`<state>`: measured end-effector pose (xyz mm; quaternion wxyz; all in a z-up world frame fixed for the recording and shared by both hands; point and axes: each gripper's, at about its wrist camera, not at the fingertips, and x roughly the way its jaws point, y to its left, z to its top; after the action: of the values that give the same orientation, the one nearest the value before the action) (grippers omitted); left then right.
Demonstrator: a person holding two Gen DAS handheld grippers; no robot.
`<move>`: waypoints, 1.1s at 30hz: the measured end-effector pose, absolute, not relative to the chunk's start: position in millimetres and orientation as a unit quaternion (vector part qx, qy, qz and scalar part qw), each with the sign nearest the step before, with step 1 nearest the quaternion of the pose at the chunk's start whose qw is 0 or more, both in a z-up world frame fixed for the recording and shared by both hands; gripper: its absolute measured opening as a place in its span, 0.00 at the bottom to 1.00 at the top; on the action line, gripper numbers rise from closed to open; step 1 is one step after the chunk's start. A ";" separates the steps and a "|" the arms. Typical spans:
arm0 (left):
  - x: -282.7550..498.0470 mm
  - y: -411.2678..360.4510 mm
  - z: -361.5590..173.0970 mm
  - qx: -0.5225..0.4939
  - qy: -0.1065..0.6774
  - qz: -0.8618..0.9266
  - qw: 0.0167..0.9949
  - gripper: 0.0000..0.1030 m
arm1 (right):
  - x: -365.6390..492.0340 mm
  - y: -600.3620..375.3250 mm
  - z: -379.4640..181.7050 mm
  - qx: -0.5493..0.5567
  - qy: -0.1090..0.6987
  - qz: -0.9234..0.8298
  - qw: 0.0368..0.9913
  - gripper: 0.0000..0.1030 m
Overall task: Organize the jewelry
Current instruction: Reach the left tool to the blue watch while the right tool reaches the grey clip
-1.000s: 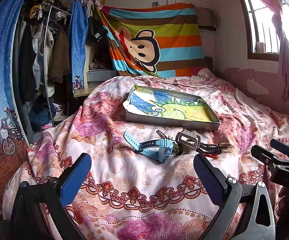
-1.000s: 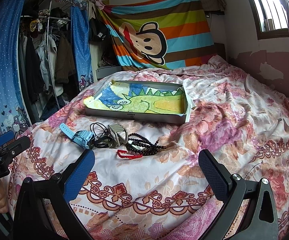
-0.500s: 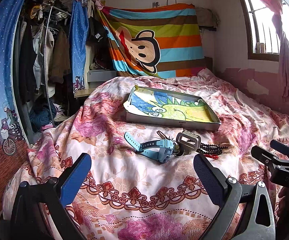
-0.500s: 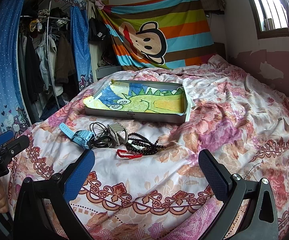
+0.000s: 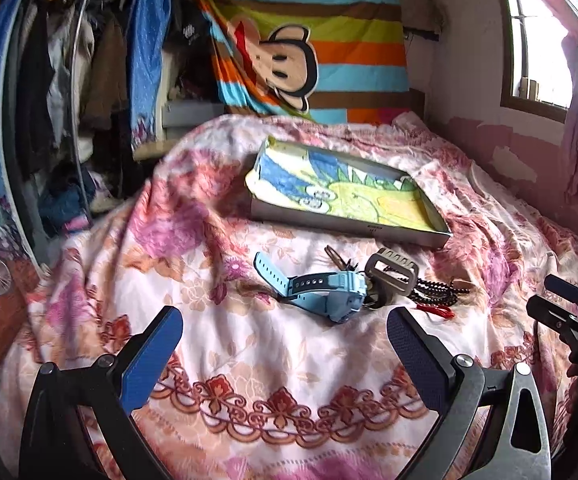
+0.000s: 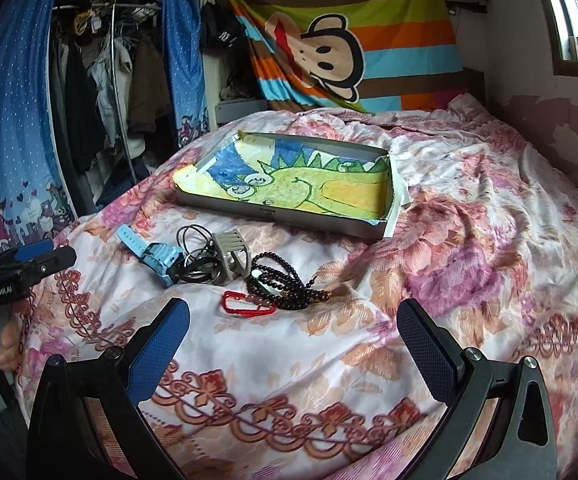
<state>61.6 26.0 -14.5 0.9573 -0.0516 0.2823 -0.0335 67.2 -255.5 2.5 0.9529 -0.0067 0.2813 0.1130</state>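
A pile of jewelry lies on the floral bedspread: a light blue watch (image 5: 325, 288) (image 6: 157, 256), a grey watch band (image 5: 393, 274) (image 6: 231, 250), dark bead strings (image 6: 285, 282) (image 5: 435, 294), a red cord bracelet (image 6: 245, 304) and black hair ties (image 6: 195, 240). Behind it sits a shallow grey tray (image 5: 353, 226) (image 6: 289, 216) lined with a dinosaur drawing. My left gripper (image 5: 285, 340) is open and empty, just short of the blue watch. My right gripper (image 6: 293, 332) is open and empty, just short of the red bracelet.
A clothes rack with hanging garments (image 5: 69, 80) and blue dotted curtain (image 6: 13, 100) stand left of the bed. A striped monkey blanket (image 5: 309, 52) hangs on the back wall. A window (image 5: 549, 40) is at the right. The bedspread (image 6: 489, 240) spreads to the right.
Both grippers have moved a little closer to the jewelry pile. Nothing on the bed has moved, and both stay open.
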 end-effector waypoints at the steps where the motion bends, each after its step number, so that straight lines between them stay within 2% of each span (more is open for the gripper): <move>1: 68.5 28.9 -17.2 -0.058 0.292 -0.036 0.954 1.00 | 73.4 -256.4 2.6 -0.010 0.285 0.120 0.951 0.99; 7: 104.0 35.0 -34.0 -0.074 0.342 -0.049 0.936 1.00 | 123.3 -249.5 -10.0 -0.031 0.350 0.177 0.919 0.99; 12: 129.0 29.5 -35.8 -0.033 0.357 -0.060 0.932 1.00 | 156.2 -230.3 -17.2 -0.062 0.371 0.187 0.907 0.99; 19: 147.3 31.1 -48.0 -0.031 0.389 -0.072 0.918 1.00 | 183.0 -203.7 -28.6 -0.068 0.382 0.230 0.892 0.98; 21: 146.8 22.3 -48.6 -0.006 0.387 -0.081 0.918 1.00 | 186.3 -197.9 -34.6 -0.069 0.392 0.246 0.884 0.88; 22: 148.4 18.1 -49.4 0.008 0.387 -0.079 0.919 1.00 | 188.2 -196.1 -37.4 -0.071 0.396 0.250 0.880 0.78; 23: 149.2 14.6 -50.4 0.021 0.386 -0.078 0.919 1.00 | 189.7 -195.0 -40.2 -0.073 0.400 0.253 0.878 0.74; 25: 152.7 9.7 -52.5 0.037 0.388 -0.080 0.917 0.94 | 193.7 -191.5 -44.9 -0.076 0.407 0.253 0.875 0.64; 28: 159.7 9.9 -55.5 0.043 0.394 -0.072 0.915 0.73 | 199.6 -189.7 -48.7 -0.076 0.407 0.256 0.873 0.62; 30: 164.2 12.6 -55.9 0.039 0.396 -0.072 0.914 0.64 | 202.9 -188.1 -49.5 -0.072 0.406 0.261 0.873 0.57; 33: 168.1 12.3 -56.4 0.035 0.393 -0.080 0.915 0.57 | 207.3 -184.1 -50.8 -0.067 0.404 0.269 0.872 0.53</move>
<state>168.1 12.3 -56.4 0.9153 0.0352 0.3932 -0.0796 207.3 -184.1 -50.8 0.8718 -0.0671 0.4036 0.2694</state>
